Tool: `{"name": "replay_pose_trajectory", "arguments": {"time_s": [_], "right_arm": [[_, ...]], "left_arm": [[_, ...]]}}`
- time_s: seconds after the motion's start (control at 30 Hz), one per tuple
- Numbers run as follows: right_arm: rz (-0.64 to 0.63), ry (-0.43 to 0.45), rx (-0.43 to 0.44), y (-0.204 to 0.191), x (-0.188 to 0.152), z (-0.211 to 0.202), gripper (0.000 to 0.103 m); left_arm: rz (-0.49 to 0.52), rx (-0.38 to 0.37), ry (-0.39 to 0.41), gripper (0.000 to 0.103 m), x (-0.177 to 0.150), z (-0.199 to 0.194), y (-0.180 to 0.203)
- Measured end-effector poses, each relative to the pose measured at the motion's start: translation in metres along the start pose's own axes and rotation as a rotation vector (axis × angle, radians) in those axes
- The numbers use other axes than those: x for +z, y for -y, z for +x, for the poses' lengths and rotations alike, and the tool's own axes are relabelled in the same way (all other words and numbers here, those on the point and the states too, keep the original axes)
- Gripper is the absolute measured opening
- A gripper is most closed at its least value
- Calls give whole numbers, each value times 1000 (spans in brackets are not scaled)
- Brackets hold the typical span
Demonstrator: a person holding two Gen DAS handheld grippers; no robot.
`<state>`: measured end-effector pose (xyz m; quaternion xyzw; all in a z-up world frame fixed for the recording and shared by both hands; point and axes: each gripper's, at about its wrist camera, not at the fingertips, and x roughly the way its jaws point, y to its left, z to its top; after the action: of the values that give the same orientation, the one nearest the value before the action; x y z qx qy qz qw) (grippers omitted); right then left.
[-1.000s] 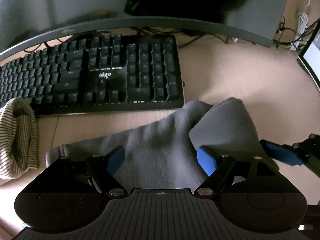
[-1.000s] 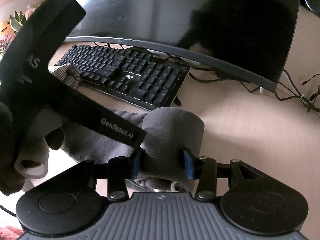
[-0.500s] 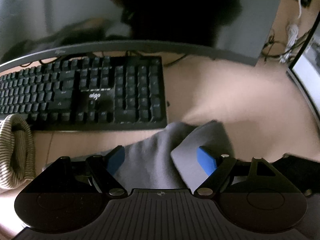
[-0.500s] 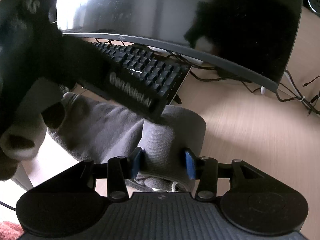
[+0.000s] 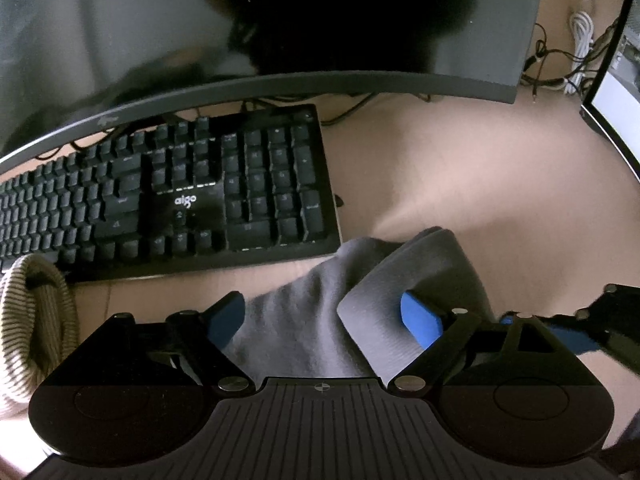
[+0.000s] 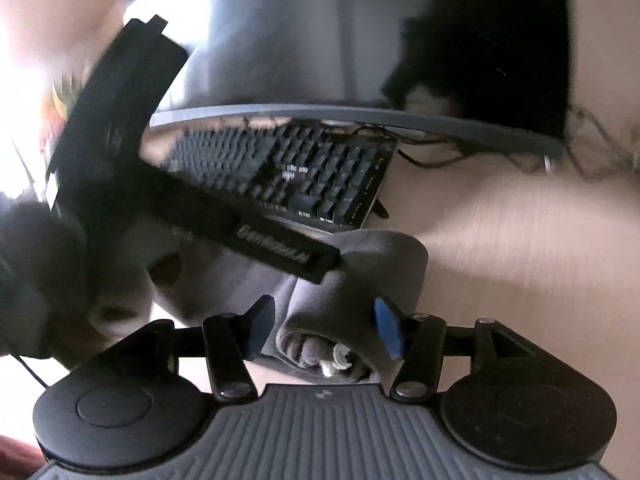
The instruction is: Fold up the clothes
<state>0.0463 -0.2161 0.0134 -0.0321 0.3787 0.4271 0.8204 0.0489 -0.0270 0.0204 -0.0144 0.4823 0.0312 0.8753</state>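
Note:
A grey garment (image 5: 304, 320) lies on the wooden desk in front of the keyboard, its right end folded over into a rolled flap (image 5: 420, 272). My left gripper (image 5: 324, 320) is open, its blue pads (image 5: 420, 320) on either side of the cloth above it. In the right wrist view my right gripper (image 6: 324, 330) is open around the rolled end of the garment (image 6: 360, 280), pads apart from the cloth. The left gripper's black body (image 6: 224, 216) crosses that view above the garment.
A black keyboard (image 5: 168, 200) lies just behind the garment under a curved monitor (image 5: 280, 32). A striped beige cloth (image 5: 28, 320) lies at the left. Cables (image 5: 568, 60) and a second screen (image 5: 612, 120) stand at the far right.
My right gripper has opened, releasing the rolled end it was pinching. The left gripper has shifted over the garment, still open.

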Motion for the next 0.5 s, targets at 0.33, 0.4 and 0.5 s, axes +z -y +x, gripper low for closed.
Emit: {"name": "replay_pose_trajectory", "arguments": {"time_s": [0.33,0.4,0.5], "right_arm": [[416,20,119,57,-21,16,69],[439,4,134,62,-21,25,75],[445,-17,127,62,-21,37,68]], "left_arm": [[-15,-17,-10,94,2,6,-5],[-24,-27,-14,95,3,8,-7],[-55,-58,-13,95,3,8,-14]]}}
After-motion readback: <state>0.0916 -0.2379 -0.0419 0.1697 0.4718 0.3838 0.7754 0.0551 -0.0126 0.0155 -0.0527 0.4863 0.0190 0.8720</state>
